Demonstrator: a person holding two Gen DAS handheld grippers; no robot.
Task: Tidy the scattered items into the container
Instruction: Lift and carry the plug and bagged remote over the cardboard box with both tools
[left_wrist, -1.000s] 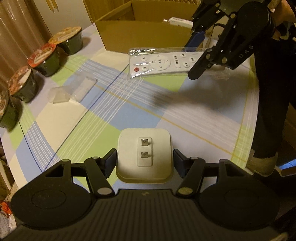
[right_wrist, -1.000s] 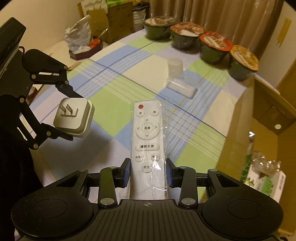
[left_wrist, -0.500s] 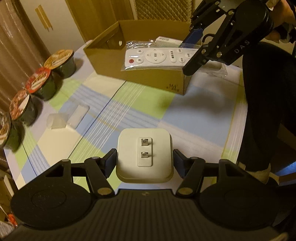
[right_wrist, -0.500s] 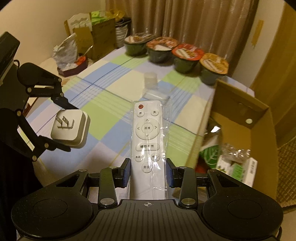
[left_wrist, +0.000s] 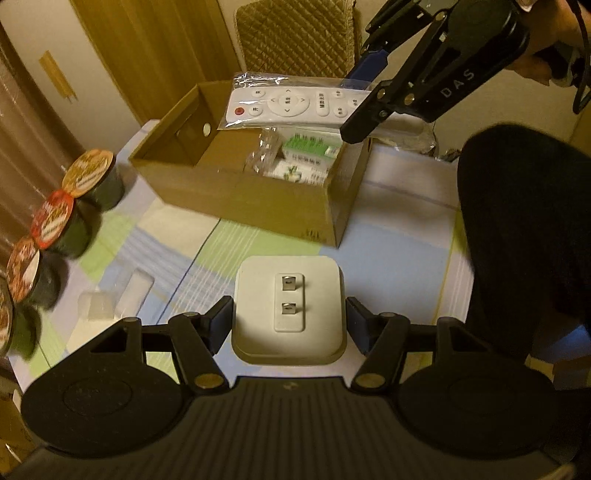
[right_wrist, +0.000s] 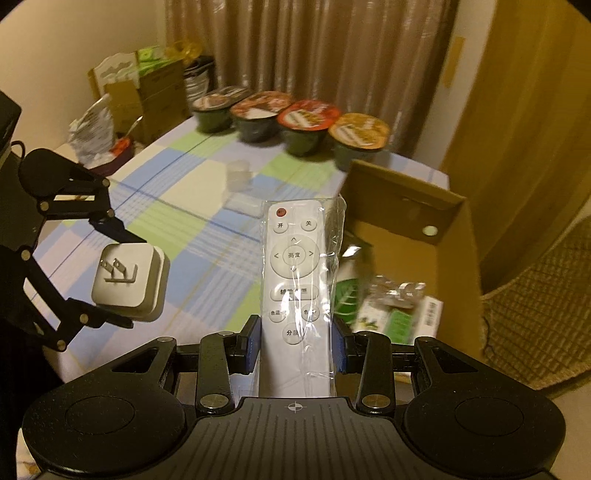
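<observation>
With packets already in the cardboard box, the right hand-held gripper grasps the bagged remote control above it, and the left hand-held gripper at 6 o'clock grasps the plug adapter; neither is dropped in yet.

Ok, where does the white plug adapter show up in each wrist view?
Left wrist: white plug adapter at bottom centre, between the left gripper's jaws.
Right wrist: at left, held off the table.
Shared landmark: cardboard box.
</observation>
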